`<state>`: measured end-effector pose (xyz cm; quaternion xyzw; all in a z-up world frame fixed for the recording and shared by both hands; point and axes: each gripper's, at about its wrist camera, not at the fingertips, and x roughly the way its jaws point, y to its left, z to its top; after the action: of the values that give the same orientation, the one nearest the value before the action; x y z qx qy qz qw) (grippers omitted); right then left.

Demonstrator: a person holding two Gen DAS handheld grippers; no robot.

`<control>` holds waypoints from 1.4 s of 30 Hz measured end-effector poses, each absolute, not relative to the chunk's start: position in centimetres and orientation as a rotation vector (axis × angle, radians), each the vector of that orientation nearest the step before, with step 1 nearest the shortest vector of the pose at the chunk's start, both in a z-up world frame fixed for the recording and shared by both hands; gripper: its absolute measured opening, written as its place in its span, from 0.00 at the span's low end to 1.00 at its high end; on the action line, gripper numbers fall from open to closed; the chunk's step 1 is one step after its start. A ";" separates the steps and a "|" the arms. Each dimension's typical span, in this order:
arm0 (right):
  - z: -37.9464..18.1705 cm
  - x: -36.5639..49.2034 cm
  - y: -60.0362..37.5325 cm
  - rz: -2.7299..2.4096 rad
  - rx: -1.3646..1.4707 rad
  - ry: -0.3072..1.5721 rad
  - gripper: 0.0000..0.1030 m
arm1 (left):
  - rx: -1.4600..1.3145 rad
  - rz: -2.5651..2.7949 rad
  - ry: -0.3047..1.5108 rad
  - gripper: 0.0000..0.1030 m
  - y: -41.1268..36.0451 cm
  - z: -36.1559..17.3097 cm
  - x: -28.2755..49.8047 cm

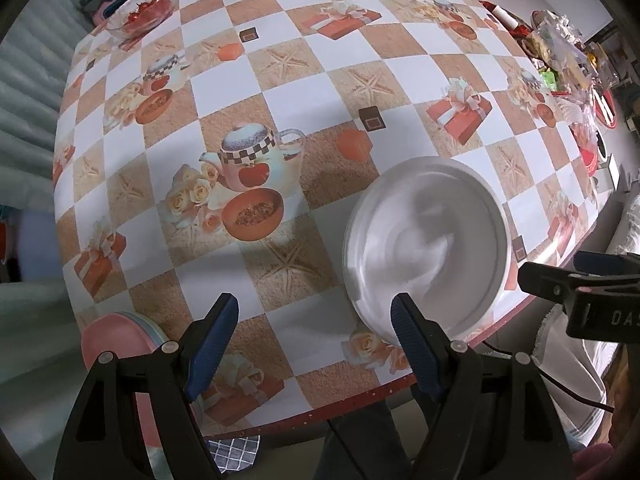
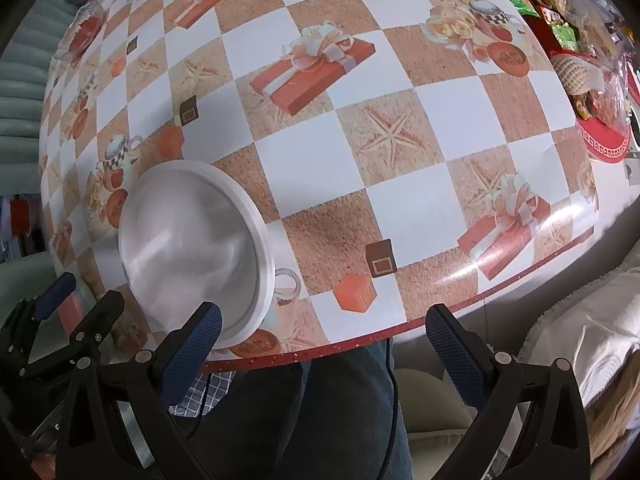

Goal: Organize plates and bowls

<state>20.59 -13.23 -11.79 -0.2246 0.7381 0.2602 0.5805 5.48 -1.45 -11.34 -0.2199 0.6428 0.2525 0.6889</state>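
White bowl (image 1: pixel 426 248) sits near desk (image 1: pixel 280 92) edge; left gripper (image 1: pixel 316 340) and right gripper (image 2: pixel 324 344) fingers wide apart, holding nothing.

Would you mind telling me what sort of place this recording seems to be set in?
Most likely a home dining or kitchen table: a printed checkered tablecloth, a white bowl near its edge, a glass bowl of red food, and packaged snacks piled at the far side.

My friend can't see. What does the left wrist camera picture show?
A white bowl sits empty near the edge of a table with a checkered cloth of teapots and gift boxes. The left gripper hangs open above the cloth, holding nothing. A stack of pink plates lies lower left; a glass bowl sits far back.
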 end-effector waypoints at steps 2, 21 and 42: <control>-11.9 20.6 -13.2 0.605 -0.525 1.729 1.00 | -0.490 0.563 1.440 0.79 -1.5 -11.3 5.5; -13.5 21.2 -12.7 0.591 -0.531 1.759 1.00 | -0.480 0.544 1.475 0.79 -1.8 -12.4 6.2; -14.7 21.4 -12.9 0.577 -0.547 1.792 1.00 | -0.479 0.537 1.501 0.79 -1.8 -13.8 7.6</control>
<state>21.43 -12.89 -14.75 -0.2317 0.7593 0.2443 0.5569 7.58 -1.84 -13.81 -0.2128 0.6668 0.2385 0.6733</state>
